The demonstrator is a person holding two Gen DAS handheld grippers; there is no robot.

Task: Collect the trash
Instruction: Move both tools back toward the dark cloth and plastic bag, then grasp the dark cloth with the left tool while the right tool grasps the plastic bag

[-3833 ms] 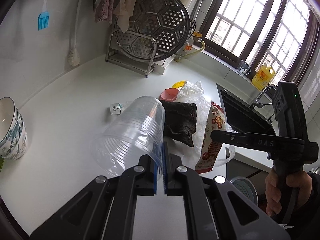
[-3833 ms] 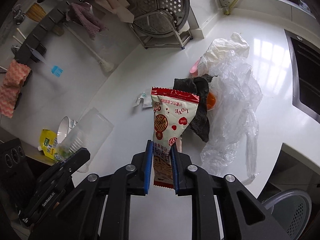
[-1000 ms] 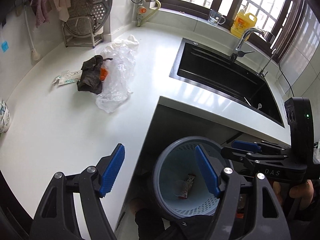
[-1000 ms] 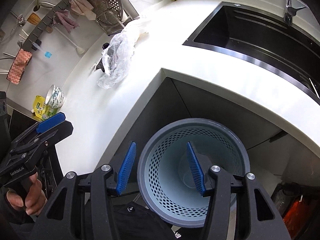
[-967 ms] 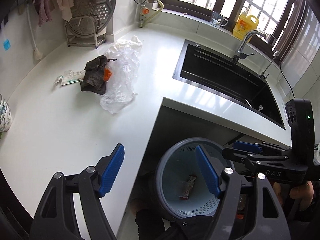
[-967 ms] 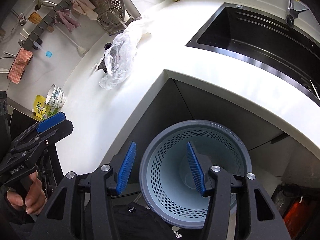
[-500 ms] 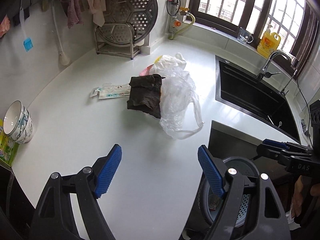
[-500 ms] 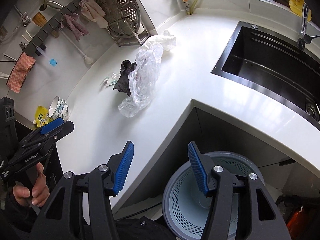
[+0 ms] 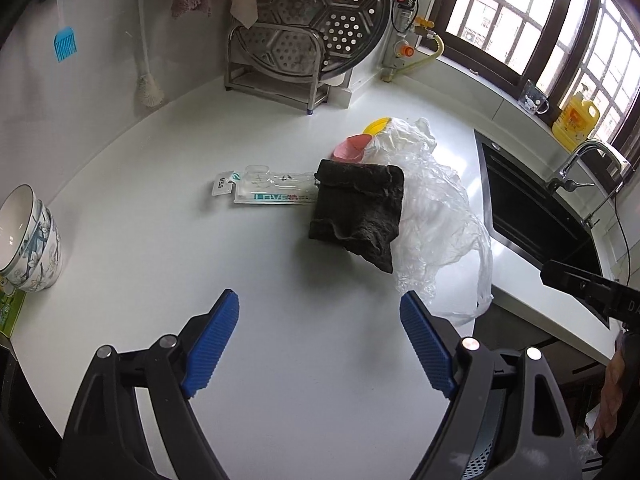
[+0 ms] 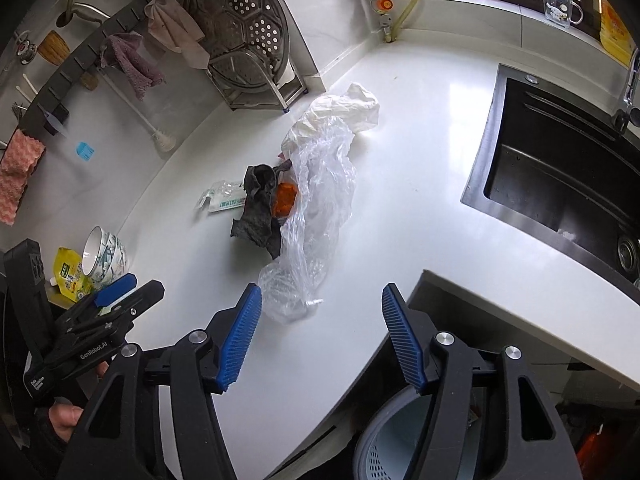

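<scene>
A pile of trash lies on the white counter (image 9: 160,216): a dark crumpled rag (image 9: 358,216), a clear plastic bag (image 9: 436,224), a flat clear blister pack (image 9: 268,190), and pink and yellow bits (image 9: 352,146) behind. The right wrist view shows the rag (image 10: 258,210), the bag (image 10: 320,208) and an orange piece (image 10: 285,198). My left gripper (image 9: 320,344) is open and empty, short of the rag. My right gripper (image 10: 320,338) is open and empty, just short of the bag's near end. The grey trash basket (image 10: 384,448) stands below the counter edge.
A steamer tray on a steel rack (image 9: 304,32) stands at the back wall. Stacked bowls (image 9: 28,240) sit at the left edge. The black sink (image 10: 560,172) with a faucet (image 9: 580,164) is on the right. Cloths and a blue brush (image 9: 64,44) hang on the wall.
Both grippers have let go of the cup and snack packet into the basket, then moved up and back over the counter towards the trash pile. Both stay open.
</scene>
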